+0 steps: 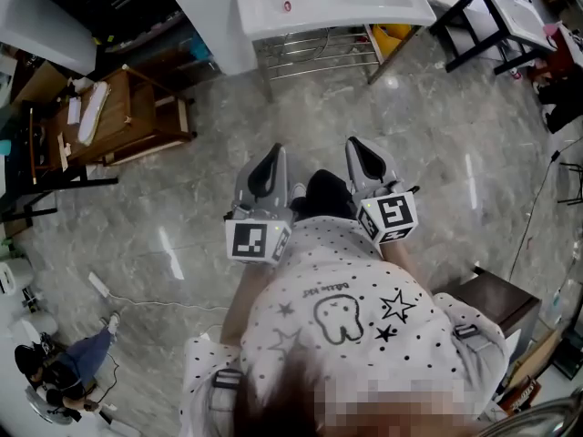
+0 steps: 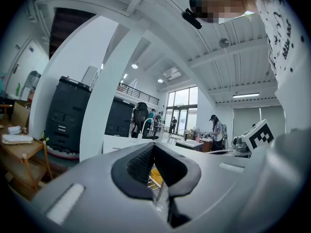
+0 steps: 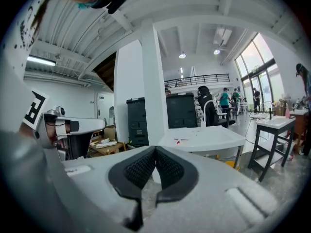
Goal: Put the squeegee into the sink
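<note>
Since both are clenched tight on nothing, the left gripper (image 1: 271, 157) and right gripper (image 1: 360, 148) just sit side by side over the grey marble floor (image 1: 437, 153). Up ahead is the sink (image 1: 392, 7), a plain white rectangular basin on a wire rack (image 1: 314, 53). Can't pick out the squeegee anywhere.

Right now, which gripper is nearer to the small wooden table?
Left. In the head view the left gripper sits to the right of the wooden table, apart from it; the right gripper is further right, beyond the left one.
</note>
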Demonstrator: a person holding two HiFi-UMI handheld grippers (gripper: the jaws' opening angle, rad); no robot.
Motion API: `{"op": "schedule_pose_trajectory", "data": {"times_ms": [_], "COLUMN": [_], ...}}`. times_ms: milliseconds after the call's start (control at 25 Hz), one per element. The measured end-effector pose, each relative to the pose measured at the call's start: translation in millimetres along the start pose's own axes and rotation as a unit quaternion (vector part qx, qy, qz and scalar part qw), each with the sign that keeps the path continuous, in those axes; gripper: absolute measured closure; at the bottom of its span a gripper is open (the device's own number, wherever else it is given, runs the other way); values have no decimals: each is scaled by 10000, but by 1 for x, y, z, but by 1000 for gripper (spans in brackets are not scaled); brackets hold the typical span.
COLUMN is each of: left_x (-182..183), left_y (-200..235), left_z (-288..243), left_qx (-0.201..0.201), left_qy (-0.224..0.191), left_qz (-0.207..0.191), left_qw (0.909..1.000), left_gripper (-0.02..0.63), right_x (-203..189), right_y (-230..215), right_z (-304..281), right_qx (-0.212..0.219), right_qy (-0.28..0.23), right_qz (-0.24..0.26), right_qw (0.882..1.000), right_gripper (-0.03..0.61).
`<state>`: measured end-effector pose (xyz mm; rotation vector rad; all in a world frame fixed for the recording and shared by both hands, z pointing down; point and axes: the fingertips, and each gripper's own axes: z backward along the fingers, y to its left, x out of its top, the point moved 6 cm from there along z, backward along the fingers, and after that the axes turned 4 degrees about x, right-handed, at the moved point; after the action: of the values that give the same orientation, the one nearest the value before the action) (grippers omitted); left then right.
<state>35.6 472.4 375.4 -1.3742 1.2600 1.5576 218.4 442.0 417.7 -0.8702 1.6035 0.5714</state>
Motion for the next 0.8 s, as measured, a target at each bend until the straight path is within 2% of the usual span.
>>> {"op": "schedule_pose_trajectory", "data": {"times_ms": [320, 800], "left_x": [-1, 12], "left_y": [12, 23], "left_z": [-25, -94], "left_qx": [39, 158], "left_qy": [74, -9], "left_qz": [165, 138], "left_qw": [9998, 9998], "left_gripper": [627, 627], "right_x": [5, 28], "right_y": [-12, -65], "right_z": [-26, -87], "right_qx": [33, 338], "right_qy": [84, 178], "right_qz": [-22, 36], "right_qw": [10000, 9993], "right_gripper": [580, 580]}}
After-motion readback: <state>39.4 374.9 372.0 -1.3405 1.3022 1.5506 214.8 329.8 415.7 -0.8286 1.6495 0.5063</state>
